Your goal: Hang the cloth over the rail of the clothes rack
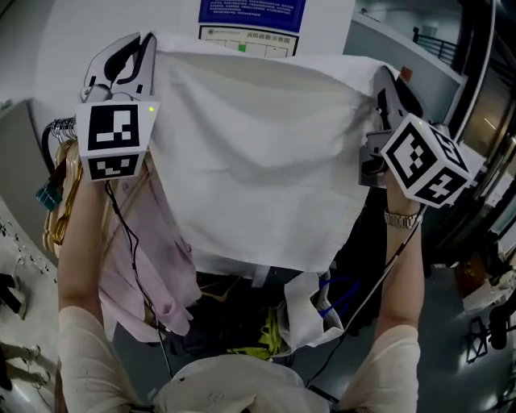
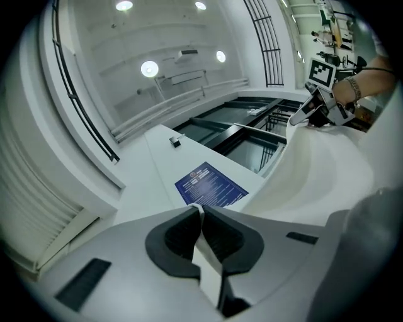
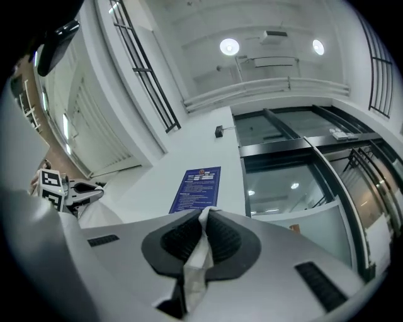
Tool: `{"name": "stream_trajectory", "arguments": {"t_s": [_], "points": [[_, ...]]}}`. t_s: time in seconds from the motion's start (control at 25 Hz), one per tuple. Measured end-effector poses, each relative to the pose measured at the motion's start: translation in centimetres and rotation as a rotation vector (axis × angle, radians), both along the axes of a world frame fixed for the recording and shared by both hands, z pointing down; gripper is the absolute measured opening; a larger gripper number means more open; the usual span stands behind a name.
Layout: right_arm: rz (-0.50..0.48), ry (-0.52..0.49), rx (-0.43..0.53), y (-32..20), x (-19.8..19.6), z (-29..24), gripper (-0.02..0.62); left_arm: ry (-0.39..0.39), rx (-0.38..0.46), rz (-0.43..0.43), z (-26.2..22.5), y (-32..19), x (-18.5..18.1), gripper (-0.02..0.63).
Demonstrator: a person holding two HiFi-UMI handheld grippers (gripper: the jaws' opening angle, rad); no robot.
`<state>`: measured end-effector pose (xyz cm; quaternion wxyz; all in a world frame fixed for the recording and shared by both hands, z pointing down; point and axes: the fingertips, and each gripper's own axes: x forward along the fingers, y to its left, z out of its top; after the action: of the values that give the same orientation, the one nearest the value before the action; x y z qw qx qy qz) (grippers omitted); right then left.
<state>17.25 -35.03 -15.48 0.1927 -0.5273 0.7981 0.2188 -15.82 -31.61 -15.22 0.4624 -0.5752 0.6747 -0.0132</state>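
Note:
A white cloth (image 1: 258,153) hangs spread out flat between my two raised grippers. My left gripper (image 1: 149,40) is shut on its upper left corner, and my right gripper (image 1: 387,77) is shut on its upper right corner. In the left gripper view the gripper (image 2: 200,210) pinches a thin white edge, and the cloth (image 2: 315,170) sweeps off right toward the other gripper (image 2: 318,107). In the right gripper view the gripper (image 3: 204,214) clamps a crumpled strip of cloth (image 3: 194,264), and the left gripper (image 3: 82,192) shows far left. The cloth hides the rack's rail.
Hanger hooks (image 1: 60,129) and yellow hangers (image 1: 60,218) crowd the left side. A pink garment (image 1: 153,266) hangs below my left arm. Dark clothes and a white bag (image 1: 302,310) lie under the cloth. A blue notice (image 1: 251,12) is on the white wall ahead.

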Motion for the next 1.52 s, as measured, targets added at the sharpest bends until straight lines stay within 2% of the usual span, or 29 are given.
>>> {"name": "stream_trajectory", "arguments": {"t_s": [0.24,0.44,0.6,0.68,0.8,1.0,1.12,1.24,1.32,1.36,1.44,1.52], "points": [[-0.007,0.023,-0.025,-3.3,-0.8,-2.3,0.029,-0.011,-0.023,-0.038,-1.7,-3.8,-0.6,0.018],[-0.086,0.098,-0.077,-5.8,-1.8,-1.0,0.029,-0.05,-0.13,-0.105,0.2,-7.3,-1.0,0.018],[-0.142,0.186,-0.124,-6.7,-2.7,0.1,0.032,-0.129,-0.18,-0.189,1.9,-9.1,-1.0,0.018],[-0.162,0.227,-0.154,-7.1,-3.3,0.6,0.069,-0.167,-0.185,-0.21,2.2,-9.2,-0.5,0.023],[-0.196,0.272,-0.192,-7.4,-3.9,1.3,0.113,-0.223,-0.21,-0.241,2.9,-9.5,0.4,0.081],[-0.163,0.27,-0.201,-7.8,-3.5,1.1,0.117,-0.321,-0.235,-0.336,4.1,-10.0,0.5,0.132],[-0.13,0.279,-0.221,-8.2,-3.5,1.4,0.117,-0.329,-0.273,-0.32,4.9,-10.1,0.2,0.146],[-0.069,0.311,-0.265,-9.1,-3.6,2.0,0.117,-0.318,-0.375,-0.252,5.8,-10.7,-0.3,0.146],[-0.012,0.331,-0.287,-9.6,-3.4,2.2,0.115,-0.316,-0.414,-0.215,6.2,-10.8,-0.5,0.146],[0.018,0.341,-0.293,-9.8,-3.3,2.3,0.114,-0.318,-0.421,-0.204,6.4,-10.8,-0.6,0.146],[0.076,0.358,-0.302,-10.0,-3.1,2.5,0.057,-0.322,-0.419,-0.183,6.7,-10.5,-0.7,0.146],[0.119,0.371,-0.312,-10.3,-3.0,2.6,0.034,-0.312,-0.405,-0.147,6.6,-10.1,-0.8,0.146]]}}
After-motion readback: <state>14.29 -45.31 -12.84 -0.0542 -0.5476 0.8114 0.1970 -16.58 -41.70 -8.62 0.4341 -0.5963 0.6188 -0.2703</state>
